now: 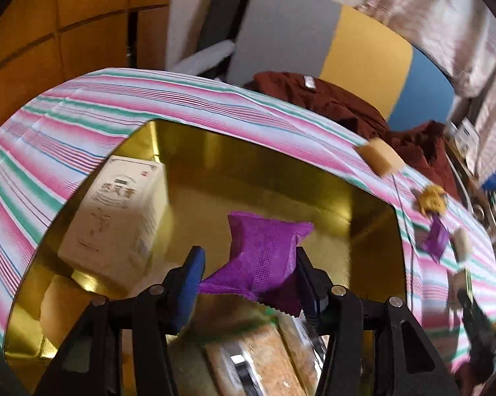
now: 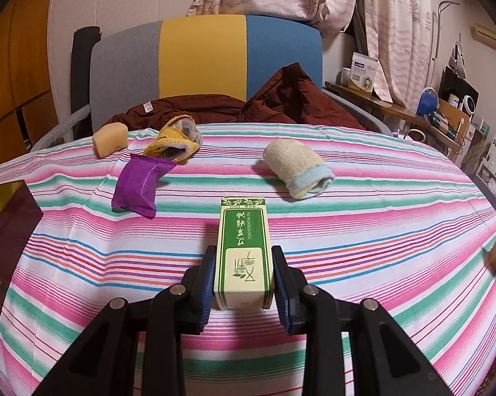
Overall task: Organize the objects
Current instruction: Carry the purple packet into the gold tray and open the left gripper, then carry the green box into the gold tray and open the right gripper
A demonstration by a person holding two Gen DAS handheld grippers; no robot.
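Gripping purple packet [image 1: 261,257] by edge, L gripper [image 1: 248,277] over gold tin [image 1: 373,231]: may slip out, miss. R gripper [image 2: 243,279] clamped on green box [image 2: 243,250].

Gold tin [image 1: 373,231] open on top; free floor in its middle and right part. White box [image 1: 115,217] fills its left side, tan block [image 1: 61,303] sits in the near-left corner, and a snack pack [image 1: 264,359] lies along the near edge. Striped cloth [image 2: 363,231] on the desk: wide bare lane right of the green box [image 2: 243,254], up to the rolled cream sock [image 2: 297,171]. Far left is crowded: purple packet [image 2: 137,188], yellow sock [image 2: 175,142] and sponge block [image 2: 111,138] sit close together. Dark red lid [image 2: 7,247] blocks the left edge. Brown garment [image 2: 248,105] and chair back [image 2: 201,56] close off the far side.
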